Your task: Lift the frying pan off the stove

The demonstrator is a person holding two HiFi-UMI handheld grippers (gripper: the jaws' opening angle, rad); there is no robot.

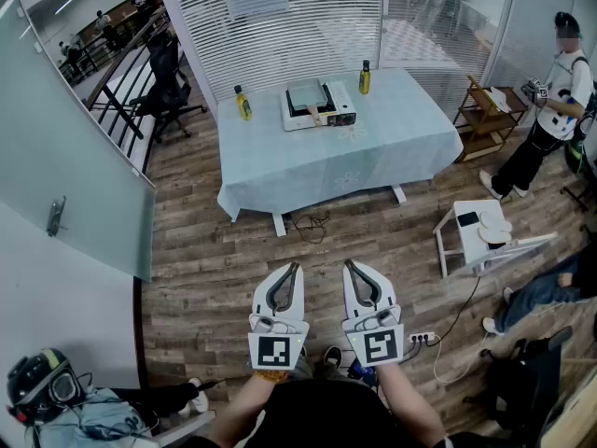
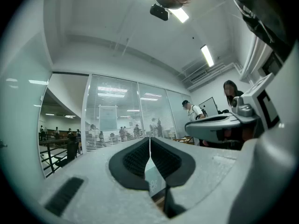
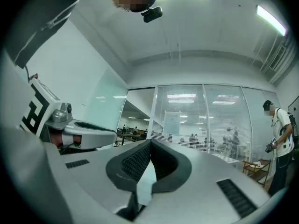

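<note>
While the person stands well back from the counter, both claws are held level out in front, side by side, near each other but apart. On the left claw [image 1: 293,269], white plastic, the jaws are fully together, with the dark ribbed pads meeting at the tips and nothing between them. It's the same for the right claw [image 1: 351,267], also white, with jaws pressed together and empty. Each carries its cube with black-and-white square markers.

The dark grey, square-looking frying pan [image 1: 306,94] sits on top of the white portable stove [image 1: 341,112]. The stove is toward the far middle of the counter, well apart from both claws. The counter [image 1: 373,152] is rectangular and draped in a pale blue-green cloth. Two yellow bottles with dark caps stand upright on it. One bottle [image 1: 243,104] is left of the stove and the other bottle [image 1: 365,78] is right of it, neither touching it.

A brown wood-plank floor [image 1: 205,250] lies between the person and the counter. A black office chair [image 1: 168,73] is off the counter's left corner by a railing. A small white side table [image 1: 452,241] stands to the right with a dark flat item on top. A bystander in a white shirt and dark trousers [image 1: 555,101] stands at far right, near a wooden rack [image 1: 485,119]. A white power strip [image 1: 422,338] lies on the floor just right of the right claw. A glass wall with white blinds [image 1: 280,17] runs behind the counter.
</note>
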